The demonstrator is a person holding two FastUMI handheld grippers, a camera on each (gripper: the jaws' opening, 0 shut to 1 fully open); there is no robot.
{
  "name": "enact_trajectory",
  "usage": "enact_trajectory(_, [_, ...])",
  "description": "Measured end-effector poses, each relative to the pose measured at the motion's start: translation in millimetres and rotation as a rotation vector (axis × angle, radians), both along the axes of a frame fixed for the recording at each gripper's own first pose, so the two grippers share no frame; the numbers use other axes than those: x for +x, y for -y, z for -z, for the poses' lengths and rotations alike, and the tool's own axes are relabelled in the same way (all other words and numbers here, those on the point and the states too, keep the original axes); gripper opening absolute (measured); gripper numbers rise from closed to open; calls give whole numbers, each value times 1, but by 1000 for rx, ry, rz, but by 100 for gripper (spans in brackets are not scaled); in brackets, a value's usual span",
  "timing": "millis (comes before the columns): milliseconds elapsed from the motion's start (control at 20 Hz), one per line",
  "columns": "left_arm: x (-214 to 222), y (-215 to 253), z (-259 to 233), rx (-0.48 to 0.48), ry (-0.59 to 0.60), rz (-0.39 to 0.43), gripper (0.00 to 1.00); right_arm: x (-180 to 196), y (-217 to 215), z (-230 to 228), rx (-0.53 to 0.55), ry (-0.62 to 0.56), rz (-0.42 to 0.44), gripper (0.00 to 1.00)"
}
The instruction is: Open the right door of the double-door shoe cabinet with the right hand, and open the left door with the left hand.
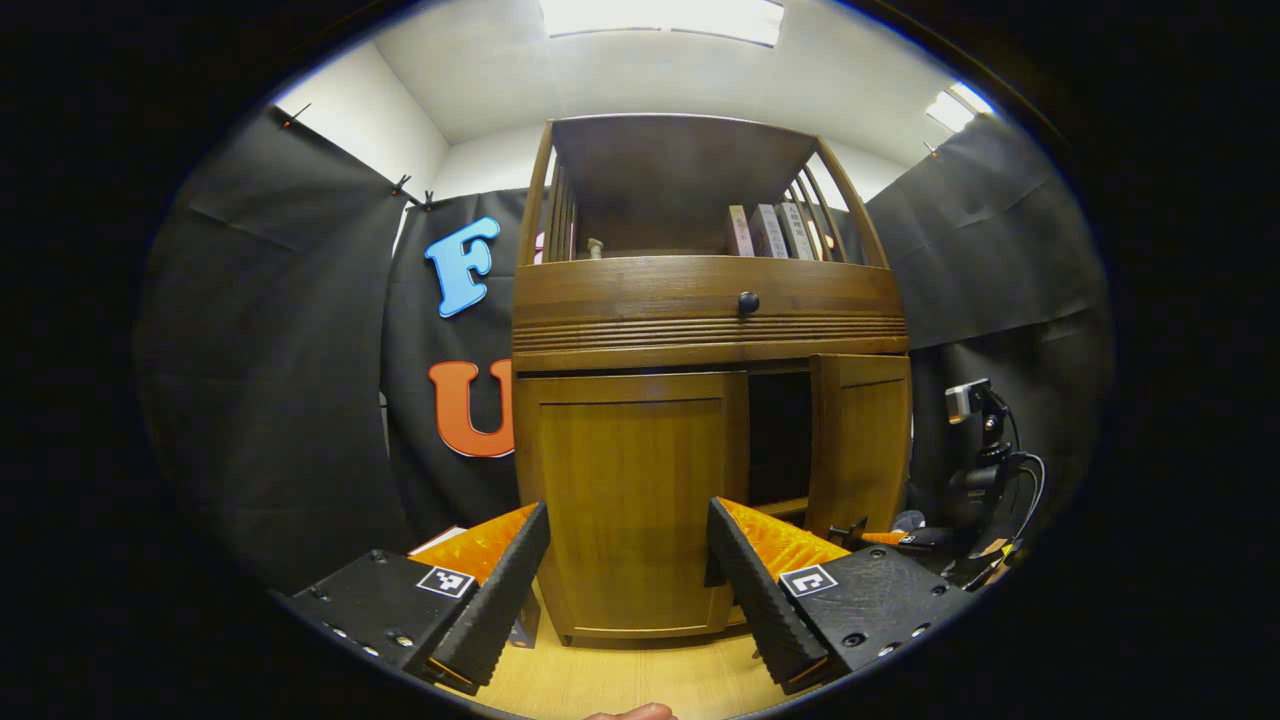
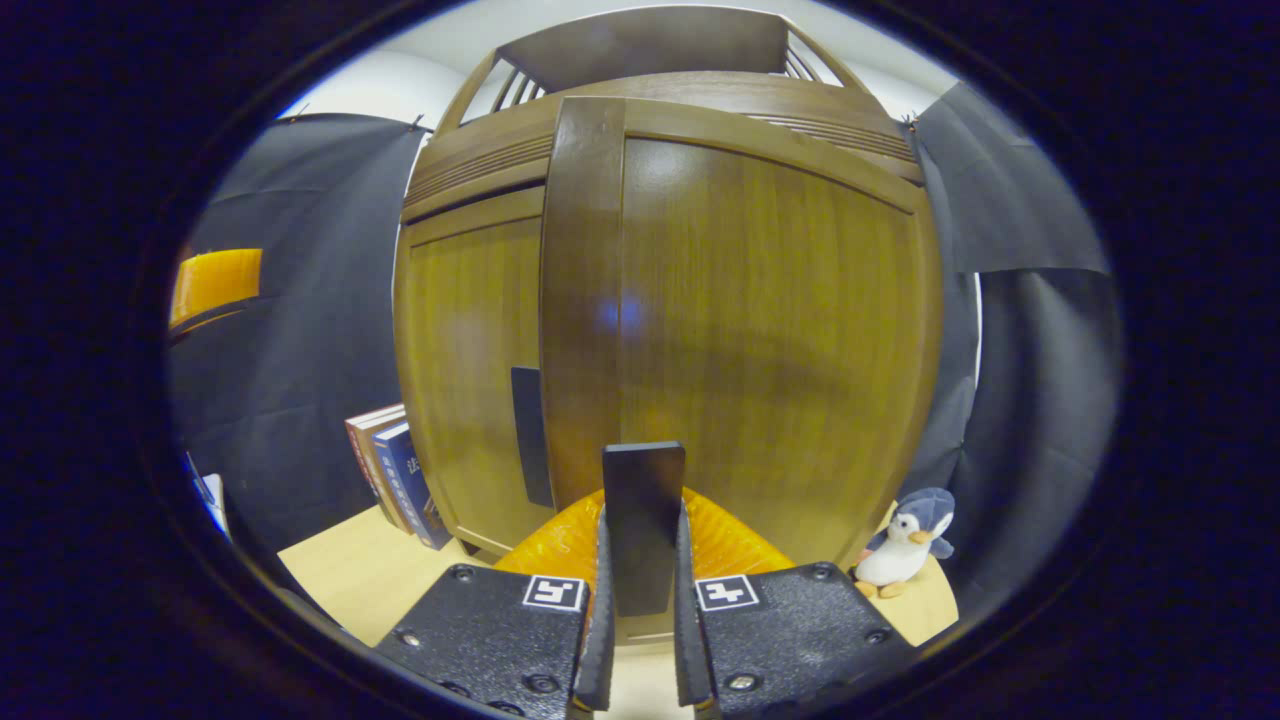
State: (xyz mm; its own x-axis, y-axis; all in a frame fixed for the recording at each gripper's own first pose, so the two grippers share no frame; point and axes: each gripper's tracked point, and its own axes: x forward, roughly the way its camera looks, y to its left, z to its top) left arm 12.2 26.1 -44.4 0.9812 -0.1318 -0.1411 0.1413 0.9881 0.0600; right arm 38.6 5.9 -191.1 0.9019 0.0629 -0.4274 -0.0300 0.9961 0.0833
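Black cloth hangs all round the booth, and a pale wooden floor [image 1: 620,680] runs beneath a brown shoe cabinet [image 1: 710,330] standing at the middle, its open shelf on top holding a few books [image 1: 775,230]. The left door [image 1: 630,500] is closed flat; the right door [image 1: 860,450] stands ajar — a dark gap shows beside it. The right gripper [image 2: 642,560] is clamped on that door's dark handle [image 2: 643,500]. The left gripper [image 1: 625,590] hovers before the left door, jaws wide apart. A toy penguin [image 2: 905,545] sits at the cabinet's right — small, on the floor.
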Motion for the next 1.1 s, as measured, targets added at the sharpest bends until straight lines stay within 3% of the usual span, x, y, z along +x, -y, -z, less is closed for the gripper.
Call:
enact_trajectory(100, [-2, 7, 1, -1, -8, 22, 95, -14, 6, -2, 0, -17, 1, 27])
enact_trajectory(150, [-3, 11, 2, -2, -12, 34, 100, -20, 8, -3, 11, -20, 4, 26])
enact_trajectory(200, [-3, 13, 3, -3, -16, 46, 95, -26, 11, -5, 15, -24, 6, 27])
enact_trajectory(600, [-7, 37, 11, -33, -53, 108, 96, -76, 49, -14, -14, -24, 32, 22])
enact_trajectory(1100, [-15, 63, 30, -135, -165, 143, 96, -123, 114, -20, -84, -15, 179, 17])
